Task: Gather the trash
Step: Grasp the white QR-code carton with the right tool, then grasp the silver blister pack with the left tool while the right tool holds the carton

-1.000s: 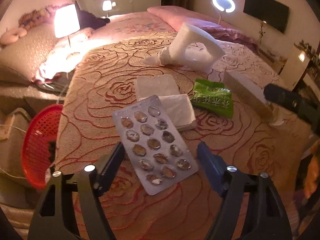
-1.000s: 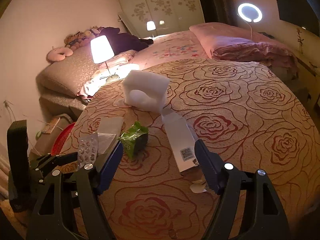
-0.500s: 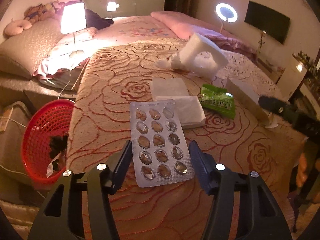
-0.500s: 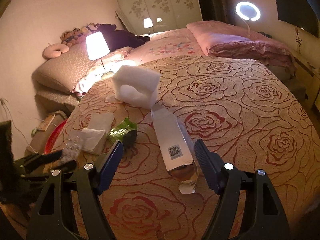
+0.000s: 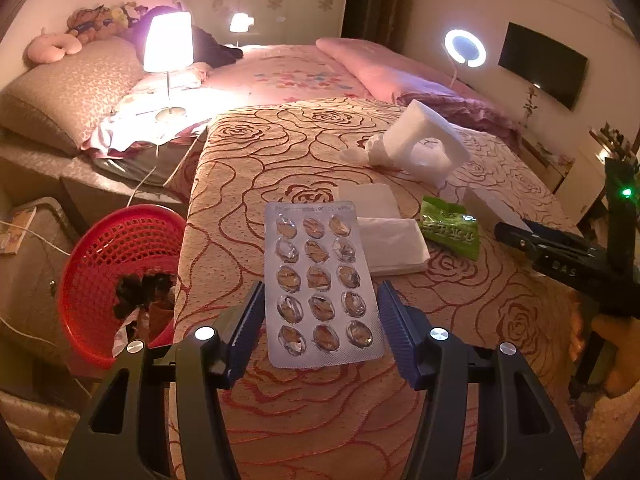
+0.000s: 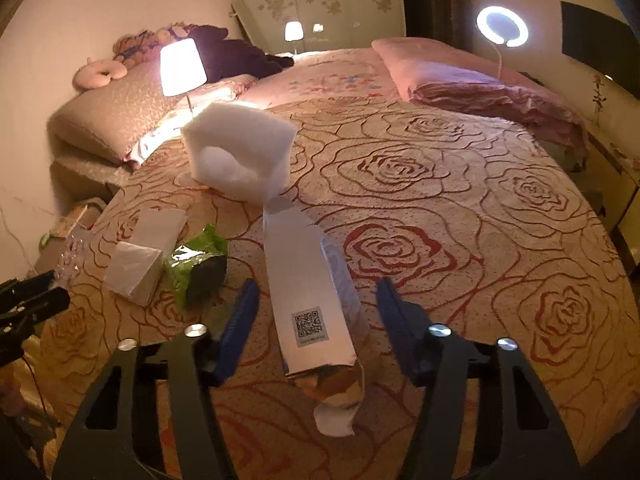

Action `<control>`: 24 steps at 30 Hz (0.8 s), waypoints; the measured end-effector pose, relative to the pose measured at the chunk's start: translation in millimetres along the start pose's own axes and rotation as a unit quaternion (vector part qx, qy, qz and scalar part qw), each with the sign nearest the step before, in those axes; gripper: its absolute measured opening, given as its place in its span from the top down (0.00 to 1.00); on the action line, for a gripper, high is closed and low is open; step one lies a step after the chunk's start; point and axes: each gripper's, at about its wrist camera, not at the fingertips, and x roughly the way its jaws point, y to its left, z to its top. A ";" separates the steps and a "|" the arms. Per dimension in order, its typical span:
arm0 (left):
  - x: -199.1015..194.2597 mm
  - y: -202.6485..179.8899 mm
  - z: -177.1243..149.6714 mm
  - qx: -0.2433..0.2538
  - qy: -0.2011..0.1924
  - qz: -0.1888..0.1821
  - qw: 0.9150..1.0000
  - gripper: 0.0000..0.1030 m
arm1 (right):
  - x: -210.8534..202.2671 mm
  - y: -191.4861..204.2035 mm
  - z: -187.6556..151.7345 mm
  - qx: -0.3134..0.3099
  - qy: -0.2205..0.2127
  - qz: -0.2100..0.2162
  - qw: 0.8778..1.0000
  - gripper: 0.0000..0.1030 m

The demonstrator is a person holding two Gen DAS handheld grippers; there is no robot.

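Observation:
A silver blister pack (image 5: 320,284) with emptied pockets sits between the blue pads of my left gripper (image 5: 320,296), which is shut on its two long edges and holds it above the rose-patterned bedspread. A red mesh basket (image 5: 120,248) with some scraps in it stands on the floor at the left of the bed. My right gripper (image 6: 316,296) straddles a long white box (image 6: 308,280) with a QR label. Its jaws are closing, with a gap still on both sides of the box. A green wrapper (image 6: 196,264) lies just left of the box.
White folded tissues (image 5: 392,246) and a white foam block (image 5: 424,148) lie further up the bed. A torn paper scrap (image 6: 336,408) sits at the box's near end. A lit lamp (image 5: 168,44) and cables stand at the bedside. The right gripper (image 5: 560,252) shows at the right edge of the left wrist view.
My left jaws narrowed onto the blister pack and lifted it, and it straightened between them. My right gripper came down over the white box, and its jaws narrowed.

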 end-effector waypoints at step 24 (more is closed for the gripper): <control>-26.8 33.0 3.5 -0.027 -0.033 0.024 0.999 0.47 | -37.0 29.9 13.8 -0.007 -0.036 0.042 0.998 0.64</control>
